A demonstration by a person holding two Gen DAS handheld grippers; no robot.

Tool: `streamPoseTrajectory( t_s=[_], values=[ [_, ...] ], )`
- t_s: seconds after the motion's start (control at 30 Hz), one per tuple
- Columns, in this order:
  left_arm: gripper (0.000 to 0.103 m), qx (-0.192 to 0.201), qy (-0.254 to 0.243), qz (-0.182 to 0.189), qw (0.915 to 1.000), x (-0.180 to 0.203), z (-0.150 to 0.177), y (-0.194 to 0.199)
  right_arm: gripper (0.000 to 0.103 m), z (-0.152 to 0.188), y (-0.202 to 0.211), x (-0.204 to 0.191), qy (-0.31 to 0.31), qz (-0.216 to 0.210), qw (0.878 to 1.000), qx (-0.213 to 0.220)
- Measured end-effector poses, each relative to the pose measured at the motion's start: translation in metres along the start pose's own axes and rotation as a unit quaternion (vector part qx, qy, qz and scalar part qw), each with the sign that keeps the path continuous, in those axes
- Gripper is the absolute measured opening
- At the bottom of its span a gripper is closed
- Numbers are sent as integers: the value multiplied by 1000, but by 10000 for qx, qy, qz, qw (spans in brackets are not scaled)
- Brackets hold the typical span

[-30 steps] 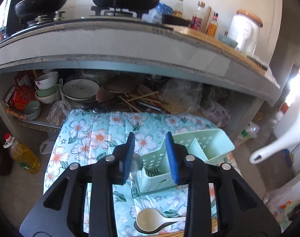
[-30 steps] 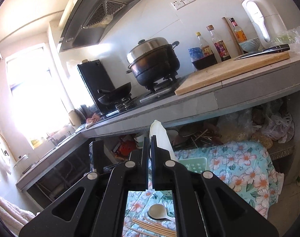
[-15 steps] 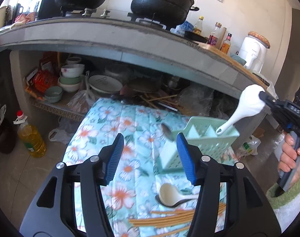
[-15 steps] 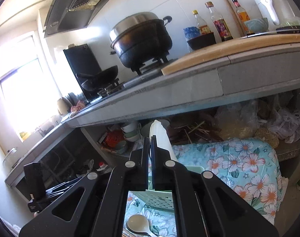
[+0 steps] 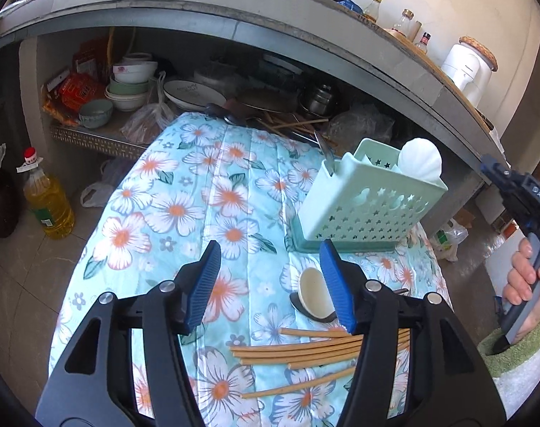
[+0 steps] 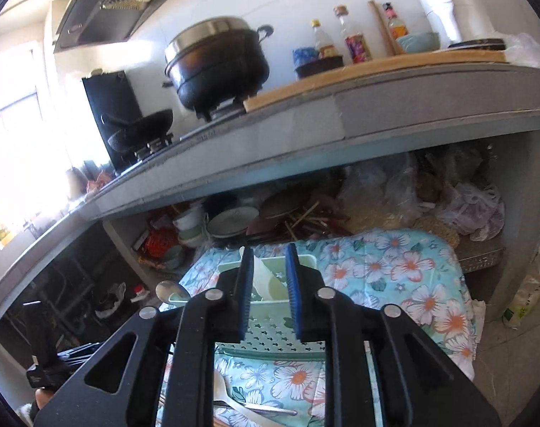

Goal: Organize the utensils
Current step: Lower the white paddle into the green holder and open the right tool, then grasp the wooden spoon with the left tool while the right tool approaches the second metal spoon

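Oil bottle (image 5: pixel 49 206) on the floor at left, floral-clothed desk (image 5: pixel 184 192) under a grey kitchen counter (image 5: pixel 305 32), left gripper (image 5: pixel 270 274) wide and empty, chopsticks (image 5: pixel 305 350) and spoon (image 5: pixel 314 293) near it, green caddy (image 5: pixel 369 210) holding a white ladle (image 5: pixel 420 161), right gripper (image 6: pixel 268 288) narrowly parted, empty.

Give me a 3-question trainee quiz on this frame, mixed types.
1. True or false: the white spoon stands in the green caddy.
2. Which lies nearest the left gripper? A) chopsticks B) oil bottle C) stacked bowls
3. Fill in: the right gripper jaws are ____.

Key: 1 true; 2 A; 3 open, holding nothing.
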State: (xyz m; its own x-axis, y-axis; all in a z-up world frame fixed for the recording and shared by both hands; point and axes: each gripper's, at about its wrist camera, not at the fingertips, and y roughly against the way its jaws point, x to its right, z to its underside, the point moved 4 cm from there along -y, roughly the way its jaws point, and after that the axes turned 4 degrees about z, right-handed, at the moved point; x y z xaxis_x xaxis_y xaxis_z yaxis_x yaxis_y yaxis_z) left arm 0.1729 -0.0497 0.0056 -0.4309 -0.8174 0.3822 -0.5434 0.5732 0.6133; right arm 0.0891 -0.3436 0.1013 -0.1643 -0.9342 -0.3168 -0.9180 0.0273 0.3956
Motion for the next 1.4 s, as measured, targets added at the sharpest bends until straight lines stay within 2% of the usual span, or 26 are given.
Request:
streamPoseTrajectory(
  t_s=[0.13, 0.27, 0.4, 0.53, 0.67, 0.8, 0.9, 1.07, 1.13, 1.4],
  values=[
    [54, -76, -49, 16, 10000, 3, 6, -7, 26, 11, 30, 8, -157, 103, 9997, 149],
    [54, -178, -62, 40, 9998, 4, 12, -14, 30, 34, 49, 11, -234, 163, 9996, -23],
    [51, -316, -92, 126, 9994, 7, 18, -22, 34, 73, 57, 10, -311, 142, 9981, -506],
    [40, -555, -145, 225, 9981, 12, 26, -36, 35, 115, 55, 5, -335, 240, 9933, -1080],
    [39, -847, -425, 160, 9954, 19, 29, -58, 35, 141, 51, 2, -494, 113, 9878, -1471],
    [39, -1156, -779, 14, 9902, 26, 28, -87, 35, 146, 55, -4, -351, 125, 9877, -1522],
    [38, -1383, -858, -38, 9867, 28, 29, -106, 35, 144, 57, -7, -330, 100, 9880, -1508],
    [21, -1632, -871, -103, 9827, 30, 35, -128, 35, 144, 56, -9, -343, 87, 9873, -1551],
    [14, -1605, -862, -121, 9832, 30, 35, -129, 35, 145, 55, -8, -351, 94, 9869, -1572],
    [7, -1160, -419, 158, 9922, 26, 25, -114, 35, 145, 53, -7, -348, 80, 9865, -1600]
  ],
)
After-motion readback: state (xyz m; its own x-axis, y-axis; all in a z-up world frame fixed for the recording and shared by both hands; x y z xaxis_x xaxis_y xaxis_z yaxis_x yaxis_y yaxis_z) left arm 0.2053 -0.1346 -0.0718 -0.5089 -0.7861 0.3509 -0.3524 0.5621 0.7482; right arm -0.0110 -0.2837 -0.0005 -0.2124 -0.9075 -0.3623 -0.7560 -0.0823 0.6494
